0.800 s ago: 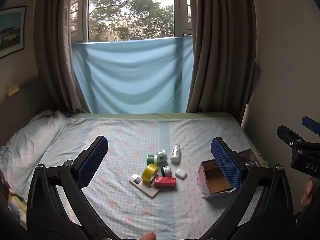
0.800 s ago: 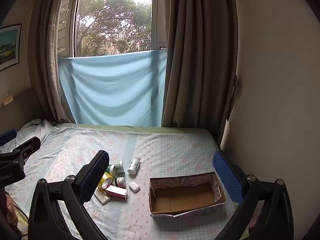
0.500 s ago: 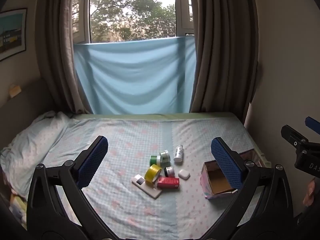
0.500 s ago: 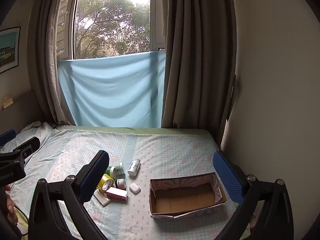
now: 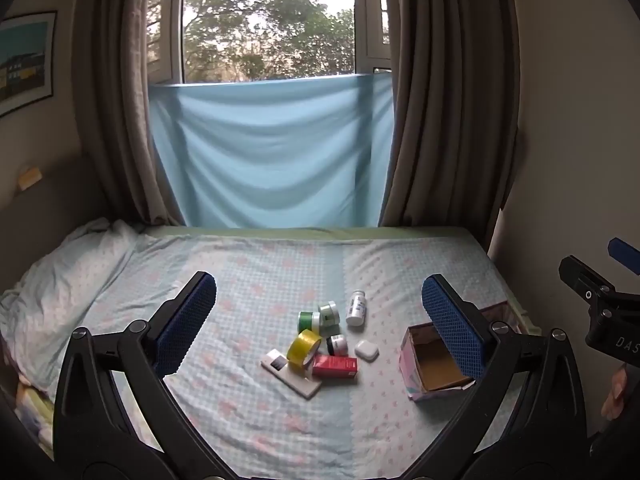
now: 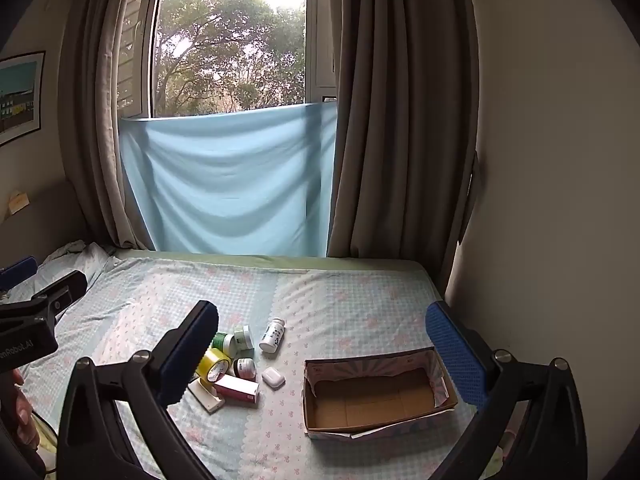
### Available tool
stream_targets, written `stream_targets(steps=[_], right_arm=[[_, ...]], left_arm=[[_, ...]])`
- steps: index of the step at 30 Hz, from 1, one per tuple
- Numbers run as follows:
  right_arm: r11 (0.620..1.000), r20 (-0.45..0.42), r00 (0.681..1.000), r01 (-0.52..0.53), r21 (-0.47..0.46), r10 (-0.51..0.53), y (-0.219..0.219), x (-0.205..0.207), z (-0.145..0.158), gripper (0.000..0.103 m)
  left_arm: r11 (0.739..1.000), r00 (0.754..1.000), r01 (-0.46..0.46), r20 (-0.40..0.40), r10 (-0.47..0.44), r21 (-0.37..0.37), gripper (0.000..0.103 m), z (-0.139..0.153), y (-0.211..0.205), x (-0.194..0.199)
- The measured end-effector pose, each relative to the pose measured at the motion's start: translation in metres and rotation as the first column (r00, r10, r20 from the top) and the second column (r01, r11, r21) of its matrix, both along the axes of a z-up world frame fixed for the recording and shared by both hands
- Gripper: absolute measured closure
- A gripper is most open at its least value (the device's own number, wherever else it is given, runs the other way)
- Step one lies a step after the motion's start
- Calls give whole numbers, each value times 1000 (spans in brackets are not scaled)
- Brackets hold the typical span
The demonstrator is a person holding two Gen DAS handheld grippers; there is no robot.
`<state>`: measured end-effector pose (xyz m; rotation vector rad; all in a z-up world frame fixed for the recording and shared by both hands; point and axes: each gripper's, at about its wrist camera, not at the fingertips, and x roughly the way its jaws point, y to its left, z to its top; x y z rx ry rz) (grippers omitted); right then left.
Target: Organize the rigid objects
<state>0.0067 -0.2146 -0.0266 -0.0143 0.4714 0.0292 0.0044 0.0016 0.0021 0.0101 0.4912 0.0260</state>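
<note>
The left claw (image 5: 318,320) hangs above the bed (image 5: 240,272) with its blue pads spread wide and nothing between them; the right claw (image 6: 322,354) hangs likewise, wide and empty, well above the sheet.

From the left wrist view, going left to right: a crumpled pillow (image 5: 60,280) lies beyond the left finger; between the fingers, ahead and below, sits the cluster; a flat white box (image 5: 290,374) lies nearest, with a yellow tape roll (image 5: 303,349) leaning on it; a red box (image 5: 335,365) touches the tape's right side; behind them a green jar (image 5: 308,321) and a pale green jar (image 5: 329,313) lie side by side, touching; a small dark jar (image 5: 337,345) sits just behind the red box; a white bottle (image 5: 356,308) lies on its side further back; a white earbud case (image 5: 366,350) rests just right of the dark jar, apart from it; the open carton (image 5: 416,376) stands partly behind the right finger, empty inside as far as shown.

From the right wrist view the cluster sits beside the left finger, which hides part of the tape and flat box; the carton lies between the fingers, nearer the right one, well apart from the cluster.
</note>
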Motion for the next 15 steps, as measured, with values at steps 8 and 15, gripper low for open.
stream_targets(steps=[8, 15], right_arm=[[1000, 6, 1000, -4, 0, 4, 0, 1, -1, 0], [1000, 10, 1000, -5, 6, 5, -2, 2, -1, 0]], left_arm=[[1000, 1000, 2, 4, -2, -2, 1, -2, 0, 1], [1000, 1000, 1, 7, -1, 0, 1, -3, 2, 2]])
